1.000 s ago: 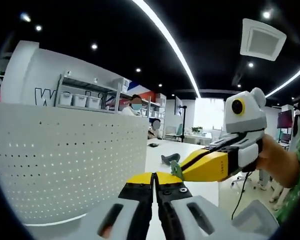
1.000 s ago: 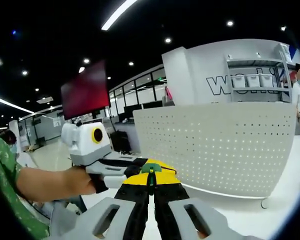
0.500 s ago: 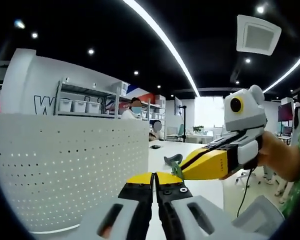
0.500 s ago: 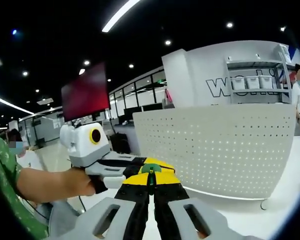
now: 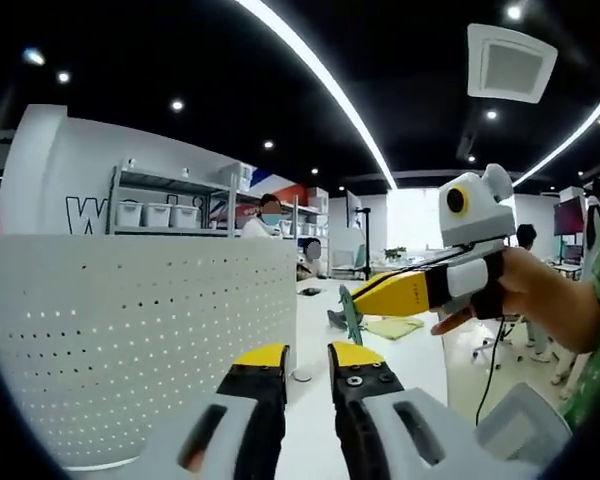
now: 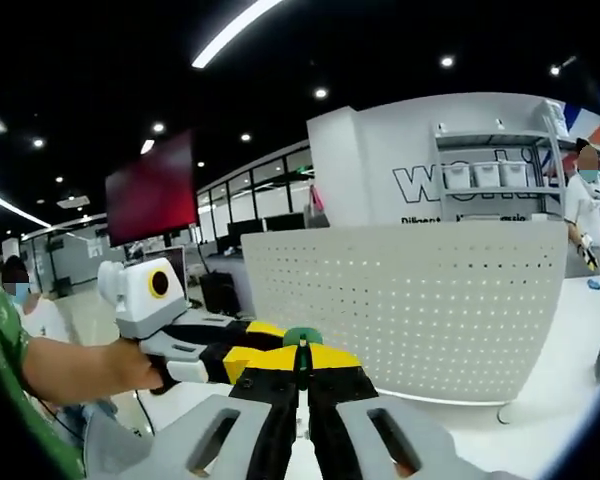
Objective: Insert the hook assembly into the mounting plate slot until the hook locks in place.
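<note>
Nearest to me, the left gripper (image 5: 307, 357) is hanging over the white table (image 5: 420, 365) with its yellow-tipped jaws now spread and nothing between them; a second ago they were pressed together right against the other gripper's tips. Just beyond, the right gripper (image 5: 365, 296) is reaching in from the right side, a hand (image 5: 525, 300) behind it, its jaws pinching the green hook (image 5: 350, 315), which is dangling below the tips with its long axis running roughly up and down. From the right gripper's own camera the same grip is showing: jaws pressed together on the hook (image 6: 301, 338), a green nub poking out above the tips, with the left gripper (image 6: 248, 345) lying just beside it on the left.

So the hook has passed wholly to the right side, and the right gripper has drawn up and away from the left.

Farther off, the white perforated panel (image 6: 410, 300) is standing upright along the table's edge, ahead and to the right of the held hook. I judge the coming move is carrying the hook toward a hole there. A dark object (image 5: 336, 319) is lying on the far part of the table.
</note>
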Motion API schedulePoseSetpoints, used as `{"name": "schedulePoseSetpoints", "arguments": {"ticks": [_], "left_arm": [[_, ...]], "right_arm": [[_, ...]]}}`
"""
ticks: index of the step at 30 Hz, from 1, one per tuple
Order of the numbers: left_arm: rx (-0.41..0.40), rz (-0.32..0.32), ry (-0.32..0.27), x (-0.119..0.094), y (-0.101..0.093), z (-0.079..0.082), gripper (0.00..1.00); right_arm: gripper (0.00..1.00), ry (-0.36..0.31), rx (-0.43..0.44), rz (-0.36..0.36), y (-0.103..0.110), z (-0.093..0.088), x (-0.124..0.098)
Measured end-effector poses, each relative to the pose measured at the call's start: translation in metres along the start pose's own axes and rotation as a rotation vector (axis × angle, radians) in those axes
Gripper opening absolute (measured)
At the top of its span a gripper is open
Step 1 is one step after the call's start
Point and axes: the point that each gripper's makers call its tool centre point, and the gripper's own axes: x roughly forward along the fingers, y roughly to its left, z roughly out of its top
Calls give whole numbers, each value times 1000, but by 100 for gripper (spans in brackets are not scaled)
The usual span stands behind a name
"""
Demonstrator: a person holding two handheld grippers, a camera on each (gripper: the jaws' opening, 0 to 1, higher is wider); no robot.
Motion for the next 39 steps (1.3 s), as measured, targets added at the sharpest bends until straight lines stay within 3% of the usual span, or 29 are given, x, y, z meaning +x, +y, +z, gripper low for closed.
{"name": "schedulePoseSetpoints", "arguments": {"ticks": [6,13,25,35,39], "left_arm": [[-1,-20,-8,-1,-6,3,26],[-12,-35,-9,-4,-12,4,43],[-67,-77,-15,-13,-27,10,96],[-37,-72,2,-23,-36,9,100],[-43,-57,-19,-29,-35,12,100]], "right_arm": [[0,0,4,-13,-5,-1,-2],[0,2,4,-26,-9,-1,-4],[0,4,7,-44,-19,-3,-2],[0,-5,8,-83,-35,1,-3],[0,-11,2,-107,-46,5,-3]]}}
